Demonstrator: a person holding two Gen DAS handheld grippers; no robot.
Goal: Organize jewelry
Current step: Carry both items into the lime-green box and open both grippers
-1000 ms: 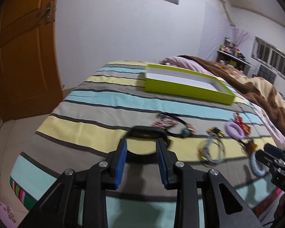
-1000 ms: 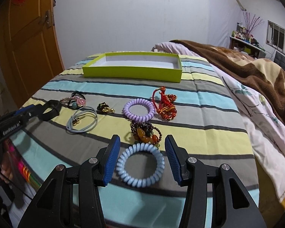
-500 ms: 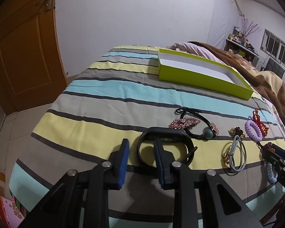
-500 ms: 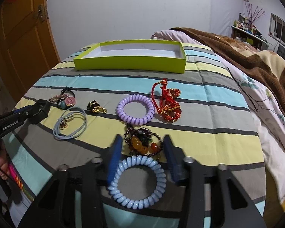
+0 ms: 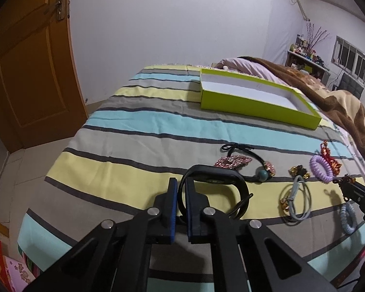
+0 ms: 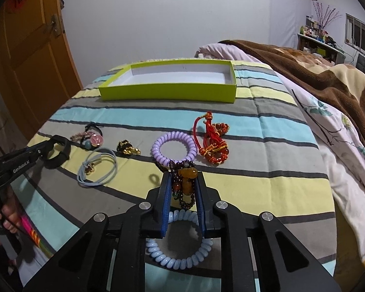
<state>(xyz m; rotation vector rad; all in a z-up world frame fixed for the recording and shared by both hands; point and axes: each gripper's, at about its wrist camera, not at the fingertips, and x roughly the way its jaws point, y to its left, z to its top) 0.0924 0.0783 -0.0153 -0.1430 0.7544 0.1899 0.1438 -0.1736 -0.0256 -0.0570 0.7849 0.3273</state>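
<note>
- Bed (image 6: 292,170): striped cloth in grey, teal and yellow bands; a brown blanket (image 6: 316,73) lies rumpled along its right side.
- Box (image 6: 168,90): one, shallow, rectangular, lime-green card walls, white floor; at the far end of the bed, well apart from the jewelry.
- Band (image 5: 214,182): one, black, smooth, looped; its left side is pinched between the blue pads of the left tool (image 5: 181,194), whose black arms reach low over the bed.
- Bead bracelet (image 6: 185,182): one, dark round beads with amber gourd-shaped stones; clamped in the right tool (image 6: 182,187), angled down over the bed.
- Coil ties: two, plastic spirals; the pale blue (image 6: 180,243) lies under the right tool, the lilac (image 6: 174,148) just beyond.
- Red charm (image 6: 211,143): one, knotted cord with beads, beside the lilac coil.
- Cord tie (image 6: 97,168): one, thin grey-blue loops.
- Gold charm (image 6: 127,147): one, small.
- Black tie (image 5: 250,160): one, with round ornaments and a glittery leaf.
</note>
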